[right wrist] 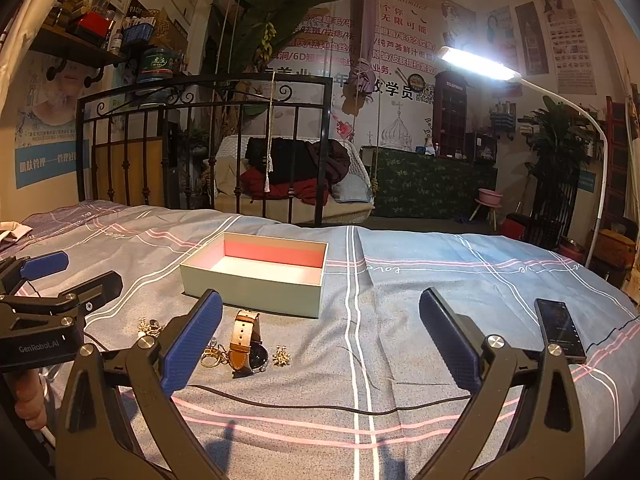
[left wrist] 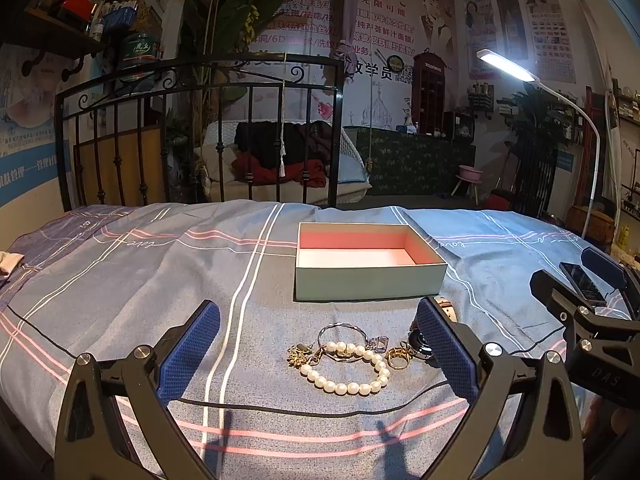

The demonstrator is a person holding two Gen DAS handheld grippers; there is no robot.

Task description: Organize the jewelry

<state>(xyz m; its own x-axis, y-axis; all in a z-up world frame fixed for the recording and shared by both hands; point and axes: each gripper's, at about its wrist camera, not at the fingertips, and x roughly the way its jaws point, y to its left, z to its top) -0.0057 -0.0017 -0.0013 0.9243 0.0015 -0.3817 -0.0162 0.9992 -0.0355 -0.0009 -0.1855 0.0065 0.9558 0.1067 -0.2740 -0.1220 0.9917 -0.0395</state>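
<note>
**Jewelry laid in front of an open box on the bed**

The jewelry is seen lying on the striped bedsheet (left wrist: 140,280), just in front of the open box (left wrist: 370,262), which is taken as the landmark. A pearl bracelet (left wrist: 348,368) is placed nearest the camera in front of the box, with a silver bangle (left wrist: 342,336) overlapping its far side and a gold brooch (left wrist: 300,354) touching it on the left. A gold ring (left wrist: 397,357) is seen to the right of the pearls. A watch with a brown strap (right wrist: 244,340) lies just before the box, and a small gold ornament (right wrist: 281,356) is set beside it. A black cable (right wrist: 320,402) is run across the sheet in front of all these. A phone (right wrist: 560,330) lies well to the right of the box.

The left tongs (left wrist: 318,354) are held wide apart above the pearls, nothing gripped. The right tongs (right wrist: 320,344) are likewise spread wide and empty.
</note>
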